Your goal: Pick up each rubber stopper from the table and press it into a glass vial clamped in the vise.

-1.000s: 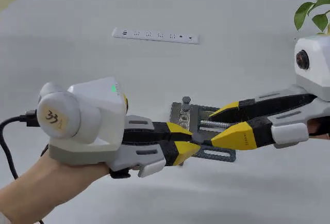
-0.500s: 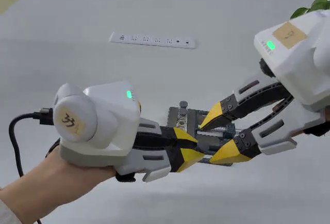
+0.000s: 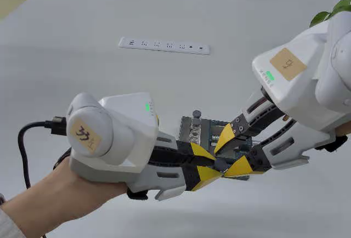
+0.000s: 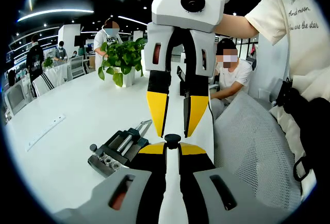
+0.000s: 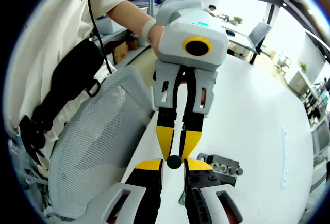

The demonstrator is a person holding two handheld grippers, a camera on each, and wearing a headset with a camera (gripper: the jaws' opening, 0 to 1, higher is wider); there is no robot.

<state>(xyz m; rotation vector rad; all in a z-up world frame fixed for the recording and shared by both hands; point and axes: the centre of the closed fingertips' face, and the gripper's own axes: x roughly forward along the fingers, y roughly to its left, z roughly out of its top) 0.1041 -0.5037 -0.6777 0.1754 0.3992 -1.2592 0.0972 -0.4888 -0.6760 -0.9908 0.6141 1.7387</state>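
Observation:
A dark rubber stopper (image 3: 220, 164) hangs in the air between two grippers that meet tip to tip. My left gripper (image 3: 215, 165) comes from the left and is shut on the stopper (image 4: 172, 141). My right gripper (image 3: 221, 162) slants down from the right, open, its yellow fingertips (image 3: 227, 136) straddling the stopper (image 5: 174, 161). Just behind them the small metal vise (image 3: 211, 129) sits on the table with clear glass vials (image 3: 193, 135) in it. One vial carries a dark stopper (image 3: 196, 113).
A white power strip (image 3: 164, 46) lies farther back on the grey table (image 3: 82, 57). A black cable (image 3: 24, 139) trails from the left gripper. Plant leaves (image 3: 329, 10) hang at the far right. A mesh chair (image 4: 258, 146) stands beside the table.
My right gripper has lifted at the back, tilted down and spread its jaws around the stopper. My left gripper has held its grip and shifted slightly right.

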